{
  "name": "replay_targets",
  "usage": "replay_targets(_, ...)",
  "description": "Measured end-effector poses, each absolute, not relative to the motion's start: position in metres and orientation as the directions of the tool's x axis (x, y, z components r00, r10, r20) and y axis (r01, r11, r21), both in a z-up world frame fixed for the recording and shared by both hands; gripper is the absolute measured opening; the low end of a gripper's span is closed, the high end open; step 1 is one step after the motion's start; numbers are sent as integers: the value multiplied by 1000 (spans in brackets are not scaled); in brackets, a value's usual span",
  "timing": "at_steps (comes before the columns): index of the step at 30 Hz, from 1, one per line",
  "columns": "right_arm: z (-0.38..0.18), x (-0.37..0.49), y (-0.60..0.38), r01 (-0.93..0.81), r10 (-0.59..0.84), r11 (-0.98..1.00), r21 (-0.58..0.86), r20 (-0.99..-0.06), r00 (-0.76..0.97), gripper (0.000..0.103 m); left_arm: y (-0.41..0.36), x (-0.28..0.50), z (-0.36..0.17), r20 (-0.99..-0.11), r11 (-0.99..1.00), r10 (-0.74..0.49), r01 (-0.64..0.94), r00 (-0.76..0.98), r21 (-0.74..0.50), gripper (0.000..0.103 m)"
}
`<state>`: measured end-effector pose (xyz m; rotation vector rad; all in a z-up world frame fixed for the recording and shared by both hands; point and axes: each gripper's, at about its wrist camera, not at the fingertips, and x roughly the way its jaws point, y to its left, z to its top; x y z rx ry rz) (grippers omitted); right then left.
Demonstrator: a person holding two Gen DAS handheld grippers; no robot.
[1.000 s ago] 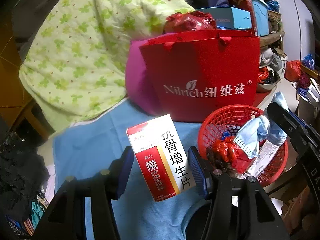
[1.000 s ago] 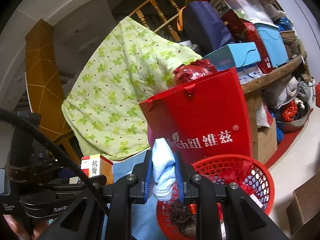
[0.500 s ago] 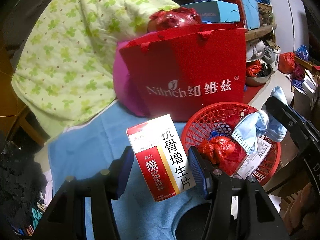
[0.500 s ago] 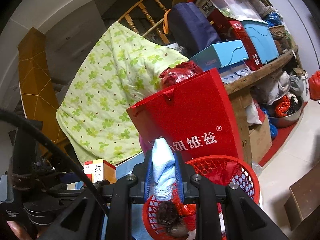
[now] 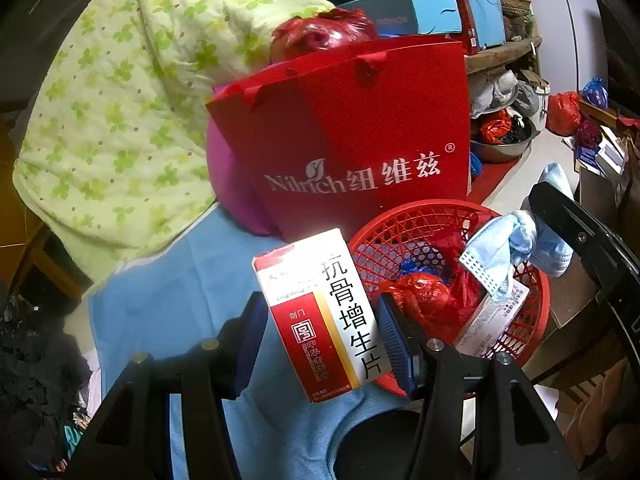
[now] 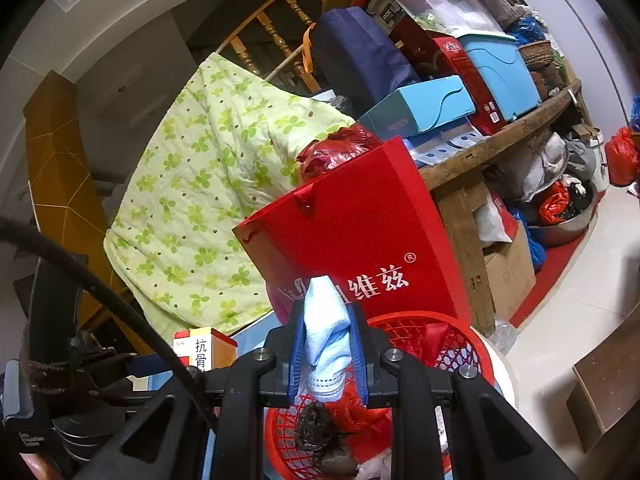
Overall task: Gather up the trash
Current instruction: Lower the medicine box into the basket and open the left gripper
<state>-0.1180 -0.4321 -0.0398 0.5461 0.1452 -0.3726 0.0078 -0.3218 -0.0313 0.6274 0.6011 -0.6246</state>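
The left gripper was clamped on a red and white medicine box, its two blue pads pressed against the box's narrow sides while the printed face looked up at the camera; the box hung tilted above the blue cloth, just beside the near rim of the red mesh basket. The right gripper was clenched on a crumpled pale blue face mask, which bulged out above and below the pads and hung over the basket, in front of the red paper bag. In the left view the same mask drooped from the right gripper's jaws over the basket's far side, above a red plastic bag and a flat white packet already lying inside. The box looked light and probably empty, with thin card walls that would dent under a hard squeeze; the side-to-side hold near its middle seemed right, since the glossy faces could slip if taken by a corner. The mask was soft, limp and nearly weightless, so it had to be pinched through a bunched fold, as it was here; a loose edge or ear loop might snag on the pads or on the basket's mesh when let go.
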Motion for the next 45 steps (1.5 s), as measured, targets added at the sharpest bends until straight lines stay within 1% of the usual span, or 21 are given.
replay_targets(24, -55, -129, -456, 412, -324, 743, 527, -255, 911, 23, -349, -3, -45, -696, 603, -352, 720, 626, 344, 58)
replay_targets(37, -70, -128, -472, 432, -317, 692, 578, -293, 902, 25, -361, 12, -62, -780, 579, -364, 779, 509, 238, 59)
replay_targets(45, -76, -125, -475, 432, -305, 681, 591, -308, 901, 25, -364, 9, -69, -791, 555, -375, 801, 483, 226, 59)
